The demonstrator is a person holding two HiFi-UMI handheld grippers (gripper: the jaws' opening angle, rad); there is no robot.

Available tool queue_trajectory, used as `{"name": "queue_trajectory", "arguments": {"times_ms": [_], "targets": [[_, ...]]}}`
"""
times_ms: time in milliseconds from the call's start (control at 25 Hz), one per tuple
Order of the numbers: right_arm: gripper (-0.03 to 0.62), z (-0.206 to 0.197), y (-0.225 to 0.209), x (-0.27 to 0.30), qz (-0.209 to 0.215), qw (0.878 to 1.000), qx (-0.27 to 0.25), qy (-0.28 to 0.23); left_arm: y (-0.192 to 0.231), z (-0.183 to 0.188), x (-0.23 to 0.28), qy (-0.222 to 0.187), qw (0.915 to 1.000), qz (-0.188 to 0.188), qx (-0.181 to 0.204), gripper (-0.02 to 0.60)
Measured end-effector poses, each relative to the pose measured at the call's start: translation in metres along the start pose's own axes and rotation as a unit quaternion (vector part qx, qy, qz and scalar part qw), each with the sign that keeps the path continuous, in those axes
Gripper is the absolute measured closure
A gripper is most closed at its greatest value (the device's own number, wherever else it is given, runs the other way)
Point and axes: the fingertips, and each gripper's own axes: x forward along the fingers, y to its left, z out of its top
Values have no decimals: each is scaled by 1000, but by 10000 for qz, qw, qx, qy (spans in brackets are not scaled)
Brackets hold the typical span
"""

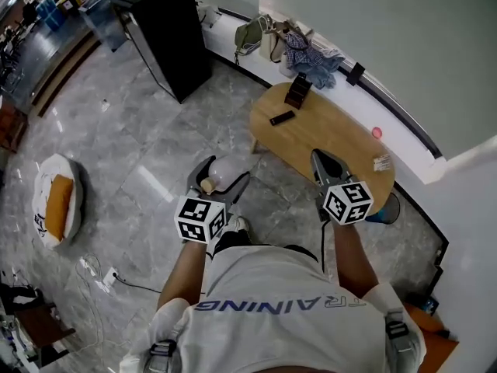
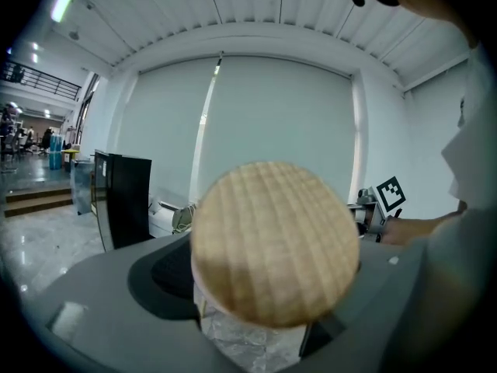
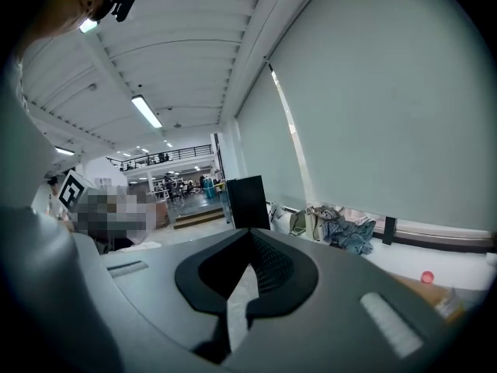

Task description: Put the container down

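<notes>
In the head view my left gripper (image 1: 227, 169) is shut on the container (image 1: 227, 172), a pale clear jar with a round wooden lid, held over the grey marble floor just left of the table. In the left gripper view the wooden lid (image 2: 273, 274) faces the camera and fills the space between the dark fingers (image 2: 159, 274). My right gripper (image 1: 320, 158) hangs over the near edge of the oval wooden table (image 1: 334, 134). Its jaws meet at a point with nothing between them, as the right gripper view shows (image 3: 248, 243).
On the table lie a black remote-like bar (image 1: 282, 118), a dark box (image 1: 297, 90) and a small pink thing (image 1: 377, 133). Bags and clothes (image 1: 299, 49) sit on the wall ledge. A black cabinet (image 1: 167, 29) stands at the back, a white-and-orange cushion (image 1: 56, 200) and cables (image 1: 97, 270) on the floor.
</notes>
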Motion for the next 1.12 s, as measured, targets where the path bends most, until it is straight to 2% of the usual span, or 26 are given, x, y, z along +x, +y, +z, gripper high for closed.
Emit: {"name": "queue_trajectory", "arguments": {"times_ms": [240,440,640,840,1120], "targets": [[577,20,-3,66,-487,9988,-52,-22,76,20,53,128,9992,-346,130,181],[577,18,-27,85,-888,9959,13,139,96,24,98,236,9975,-657,83,181],[577,15,-66,85,-1231,9921,173,176,88,23,145,408,9946,-952,57,181],[577,5,-114,78,-1389,9893,428,138,61,24,192,590,9918,-1121,190,181],[577,7,-219,52,-1595,9838,815,-72,0,39,274,813,9886,-1224,318,181]]}}
